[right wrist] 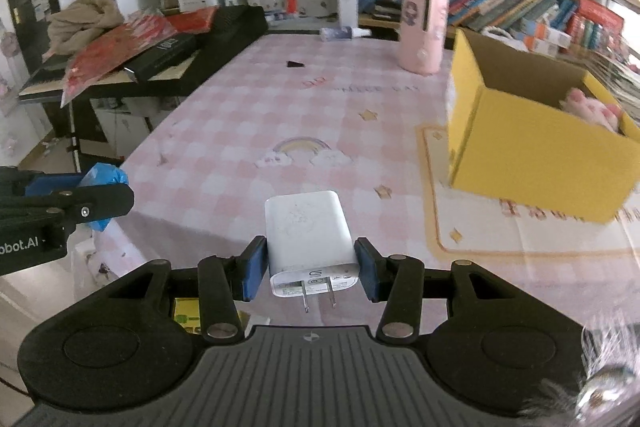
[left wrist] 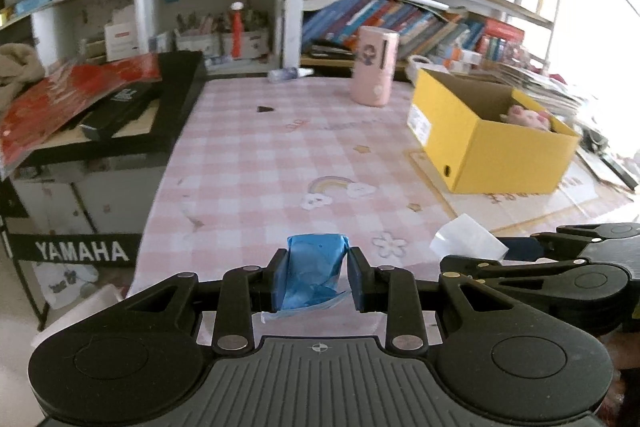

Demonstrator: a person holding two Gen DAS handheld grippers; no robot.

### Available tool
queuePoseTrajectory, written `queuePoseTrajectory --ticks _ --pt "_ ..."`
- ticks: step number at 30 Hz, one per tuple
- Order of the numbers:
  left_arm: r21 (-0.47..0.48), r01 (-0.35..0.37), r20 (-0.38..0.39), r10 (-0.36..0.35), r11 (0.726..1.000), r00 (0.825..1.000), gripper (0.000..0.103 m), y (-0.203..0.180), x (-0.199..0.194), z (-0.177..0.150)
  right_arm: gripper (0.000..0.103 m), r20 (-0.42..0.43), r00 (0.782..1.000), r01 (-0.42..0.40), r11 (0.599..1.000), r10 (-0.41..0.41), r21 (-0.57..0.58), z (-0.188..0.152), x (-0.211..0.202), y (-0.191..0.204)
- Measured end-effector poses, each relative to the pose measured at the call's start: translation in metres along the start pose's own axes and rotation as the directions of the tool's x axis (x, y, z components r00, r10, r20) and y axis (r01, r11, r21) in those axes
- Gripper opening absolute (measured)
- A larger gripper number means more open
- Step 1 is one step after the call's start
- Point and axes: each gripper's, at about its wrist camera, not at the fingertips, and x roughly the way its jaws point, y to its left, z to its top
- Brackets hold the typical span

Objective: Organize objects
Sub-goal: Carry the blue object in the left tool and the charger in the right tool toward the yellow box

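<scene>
Our left tool [left wrist: 316, 277] grips one blue packet [left wrist: 314, 273]. Our right tool [right wrist: 310, 265] grips one white charger [right wrist: 308, 233]. One yellow box [right wrist: 536, 147] sits on the table [right wrist: 248, 115].

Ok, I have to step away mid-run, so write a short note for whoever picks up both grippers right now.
Left gripper: jaws shut on a blue plastic-wrapped packet, held above the near edge of the pink checked table.
Right gripper: jaws shut on a white charger plug, prongs toward the camera.
Yellow box stands open at the right; a pink plush toy already lies inside.
Left to do: probably carry both items to the box and drop them in.
</scene>
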Motion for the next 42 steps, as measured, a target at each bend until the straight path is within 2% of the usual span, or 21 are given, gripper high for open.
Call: queuePoseTrajectory --ticks 10,23,31,42 --pt "0.093 0.118 0.009 -0.119 0.989 0.993 0.029 -0.039 0.005 0.005 0.045 0.005 0.994 0.113 0.989 -0.114 0.100 -0.022 -0.028 -0.034" --pt "0.211 0.250 -0.011 -0.254 0.945 0.967 0.029 -0.103 0.026 0.019 0.045 -0.009 0.967 0.249 0.935 -0.255 0.252 -0.043 -0.056 -0.094" --pt "0.237 0.274 -0.010 -0.279 0.932 0.960 0.029 -0.130 0.042 0.033 0.045 -0.016 0.956 0.284 0.915 -0.292 0.286 -0.038 -0.058 -0.130" --pt "0.259 0.269 -0.001 -0.278 0.928 0.961 0.029 -0.158 0.066 0.056 0.045 0.000 0.956 0.282 0.916 -0.295 0.285 -0.018 -0.049 -0.170"
